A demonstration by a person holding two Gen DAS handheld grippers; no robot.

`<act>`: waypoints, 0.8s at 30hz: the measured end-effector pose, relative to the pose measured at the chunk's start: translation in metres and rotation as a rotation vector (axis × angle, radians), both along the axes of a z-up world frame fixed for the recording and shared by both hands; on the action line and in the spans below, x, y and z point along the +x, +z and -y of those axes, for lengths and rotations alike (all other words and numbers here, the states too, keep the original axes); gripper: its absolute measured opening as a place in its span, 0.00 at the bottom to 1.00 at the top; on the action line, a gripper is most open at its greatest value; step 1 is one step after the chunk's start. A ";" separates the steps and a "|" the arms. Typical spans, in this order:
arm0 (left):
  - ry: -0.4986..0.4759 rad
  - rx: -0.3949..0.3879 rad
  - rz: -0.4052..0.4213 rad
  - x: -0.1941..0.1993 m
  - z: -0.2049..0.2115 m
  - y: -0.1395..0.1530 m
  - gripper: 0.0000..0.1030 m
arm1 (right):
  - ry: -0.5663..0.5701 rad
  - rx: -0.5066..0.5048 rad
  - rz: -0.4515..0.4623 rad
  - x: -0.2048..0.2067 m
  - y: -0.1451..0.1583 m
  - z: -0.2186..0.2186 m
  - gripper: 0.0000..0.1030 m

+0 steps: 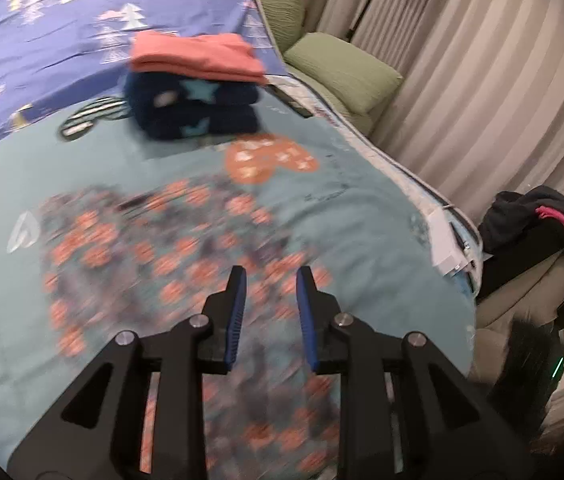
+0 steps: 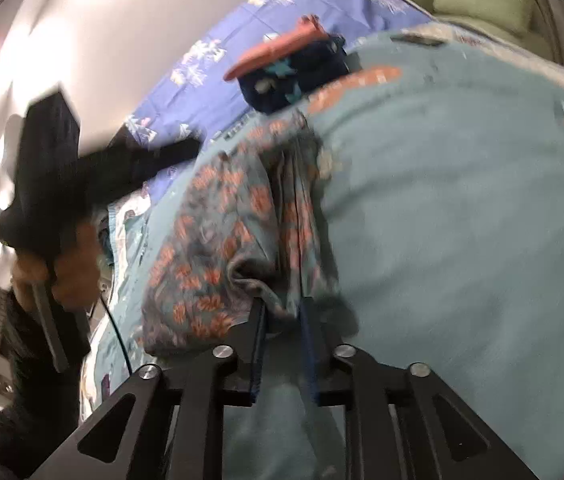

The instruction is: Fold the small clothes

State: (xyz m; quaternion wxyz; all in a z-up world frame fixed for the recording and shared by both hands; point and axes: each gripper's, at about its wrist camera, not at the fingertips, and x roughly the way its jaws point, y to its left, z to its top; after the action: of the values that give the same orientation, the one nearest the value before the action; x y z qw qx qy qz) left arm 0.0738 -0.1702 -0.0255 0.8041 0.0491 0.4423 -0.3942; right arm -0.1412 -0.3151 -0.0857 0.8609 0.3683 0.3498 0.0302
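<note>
A small grey garment with orange flowers lies on the teal bedspread. My left gripper is open and empty, hovering just above the garment's right part. In the right wrist view the same garment is bunched and lifted at one edge. My right gripper is shut on that edge. The left gripper, held in a hand, shows at the left of that view. A folded stack, pink cloth on dark navy star-print cloth, sits farther back on the bed.
A striped small item lies left of the stack. A purple sheet covers the far bed. Green cushions and curtains stand to the right. A chair with dark clothes stands off the bed's right edge.
</note>
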 end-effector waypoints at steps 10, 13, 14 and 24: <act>0.068 0.069 -0.046 -0.015 -0.041 -0.066 0.26 | 0.112 -0.026 0.055 0.098 0.033 0.042 0.38; 0.080 0.040 -0.058 -0.014 -0.044 -0.067 0.27 | 0.164 -0.015 0.043 0.139 0.030 0.047 0.38; 0.082 0.032 -0.066 -0.013 -0.045 -0.068 0.27 | 0.176 -0.010 0.041 0.149 0.027 0.048 0.38; 0.056 0.017 -0.077 -0.010 -0.049 -0.069 0.27 | 0.243 0.004 -0.096 0.251 -0.012 0.069 0.42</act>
State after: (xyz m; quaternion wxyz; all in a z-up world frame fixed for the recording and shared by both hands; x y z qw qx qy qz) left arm 0.0634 -0.1213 -0.0941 0.7969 0.0283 0.4773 -0.3692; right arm 0.1101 -0.3838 -0.0982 0.8324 0.3258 0.4326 0.1172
